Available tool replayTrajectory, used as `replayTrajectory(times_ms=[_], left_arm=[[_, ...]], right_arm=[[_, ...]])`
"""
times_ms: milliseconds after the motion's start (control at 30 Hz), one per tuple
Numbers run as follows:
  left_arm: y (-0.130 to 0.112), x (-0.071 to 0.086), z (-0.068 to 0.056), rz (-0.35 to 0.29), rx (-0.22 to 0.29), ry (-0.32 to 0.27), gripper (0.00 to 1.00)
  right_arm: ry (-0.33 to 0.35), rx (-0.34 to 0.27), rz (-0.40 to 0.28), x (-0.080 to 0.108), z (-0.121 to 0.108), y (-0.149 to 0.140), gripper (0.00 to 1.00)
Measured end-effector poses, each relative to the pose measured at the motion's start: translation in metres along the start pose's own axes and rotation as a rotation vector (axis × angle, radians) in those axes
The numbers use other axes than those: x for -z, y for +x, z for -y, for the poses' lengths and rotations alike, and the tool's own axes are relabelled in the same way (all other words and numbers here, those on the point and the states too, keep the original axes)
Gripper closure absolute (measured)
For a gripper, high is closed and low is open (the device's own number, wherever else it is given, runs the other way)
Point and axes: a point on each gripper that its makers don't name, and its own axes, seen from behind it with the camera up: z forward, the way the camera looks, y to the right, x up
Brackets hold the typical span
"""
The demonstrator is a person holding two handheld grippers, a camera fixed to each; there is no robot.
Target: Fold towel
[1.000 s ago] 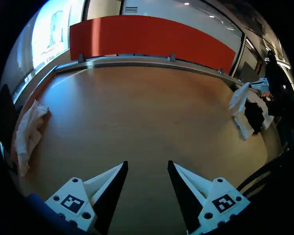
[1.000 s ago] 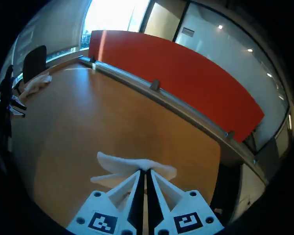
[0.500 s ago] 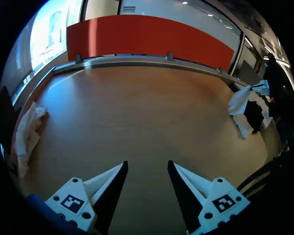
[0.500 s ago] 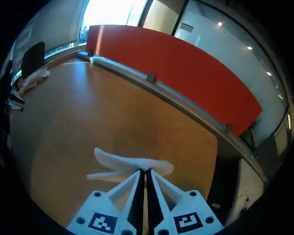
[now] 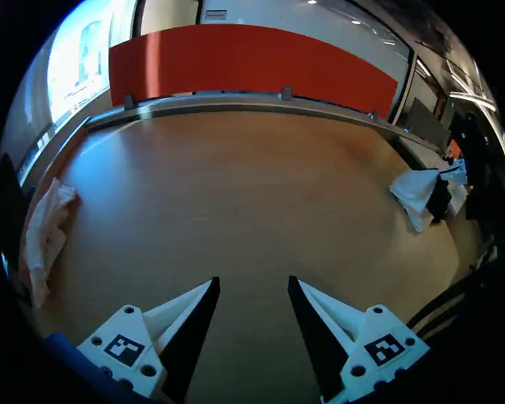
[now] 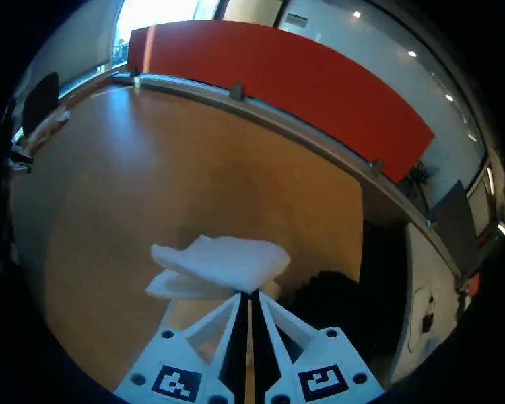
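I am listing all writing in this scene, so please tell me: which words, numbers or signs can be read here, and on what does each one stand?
No text can be read here.
The wall plate above the red partition: too small and blurred to read.
On the left tool and the right tool: square markers, black-and-white patterns, no letters.

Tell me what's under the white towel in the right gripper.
Below the white towel, pinched by the shut right gripper, lies the wooden table. The patch directly beneath is covered by its folds, so anything there is hidden.
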Motion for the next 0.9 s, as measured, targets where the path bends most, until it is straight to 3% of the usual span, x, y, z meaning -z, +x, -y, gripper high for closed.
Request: replayTrajectory(times_ms=[300,900], left_arm=[[-0.002,0.002,-0.002,0.002,-0.005,0.004,0.26],[-0.005,0.005,0.000,0.009,-0.016,0.020,0.26]], right_arm=[[-0.008,-0.048,0.055,0.002,0.005,-0.045,0.93],[-0.014,-0.117,0.125,-0.008,0.009,-0.091,0.94]])
